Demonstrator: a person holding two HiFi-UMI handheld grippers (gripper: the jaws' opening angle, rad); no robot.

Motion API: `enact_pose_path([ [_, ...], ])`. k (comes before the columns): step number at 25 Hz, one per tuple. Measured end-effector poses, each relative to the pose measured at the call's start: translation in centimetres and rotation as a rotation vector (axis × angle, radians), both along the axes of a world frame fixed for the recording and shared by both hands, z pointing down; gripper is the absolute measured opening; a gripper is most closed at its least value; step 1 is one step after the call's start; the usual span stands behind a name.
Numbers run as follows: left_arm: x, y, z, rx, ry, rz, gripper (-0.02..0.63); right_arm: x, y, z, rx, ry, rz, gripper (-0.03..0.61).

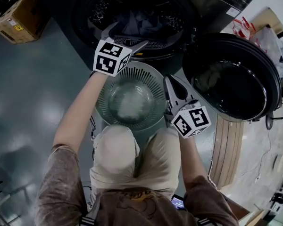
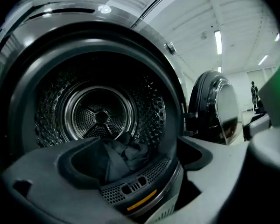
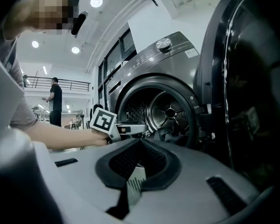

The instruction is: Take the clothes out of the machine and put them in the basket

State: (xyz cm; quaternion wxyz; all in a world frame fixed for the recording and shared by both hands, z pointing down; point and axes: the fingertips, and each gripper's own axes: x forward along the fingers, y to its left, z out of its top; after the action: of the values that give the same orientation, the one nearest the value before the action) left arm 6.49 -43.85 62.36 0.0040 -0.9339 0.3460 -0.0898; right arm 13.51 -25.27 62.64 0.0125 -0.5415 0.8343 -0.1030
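Both tools empty: wide-open left tool (image 1: 129,35) at the drum (image 2: 100,115) should next close on dark clothes (image 2: 116,155), right tool (image 1: 170,82) closed.

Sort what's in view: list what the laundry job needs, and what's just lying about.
For the job:
- dark clothes inside the machine drum
- basket in front of the machine
- left gripper, open at the drum mouth
- right gripper, closed on the basket's rim

Lying about:
- cardboard box on the floor
- wooden boards beside the open door
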Motion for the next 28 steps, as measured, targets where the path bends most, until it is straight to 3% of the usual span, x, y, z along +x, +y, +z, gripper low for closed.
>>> enact_pose_path([
  [4,1.9,-2.7,2.1,-0.006,-0.029,0.006,0.495,-0.2,0.0,0.5,-0.013,-0.002,0.004,-0.003],
  [17,6.6,-12.2,9.9,-0.044,-0.349,0.000,0.497,0.8,-1.1,2.6,-0.053,-0.015,0.042,-0.003],
  [26,7.1,-14.8,12.9,-0.126,-0.405,-0.019,0.494,2.2,-0.6,4.4,-0.091,-0.030,0.081,-0.003],
  [28,6.9,-14.9,13.1,-0.142,-0.409,-0.029,0.448,2.3,-0.6,4.4,-0.090,-0.030,0.080,-0.003],
])
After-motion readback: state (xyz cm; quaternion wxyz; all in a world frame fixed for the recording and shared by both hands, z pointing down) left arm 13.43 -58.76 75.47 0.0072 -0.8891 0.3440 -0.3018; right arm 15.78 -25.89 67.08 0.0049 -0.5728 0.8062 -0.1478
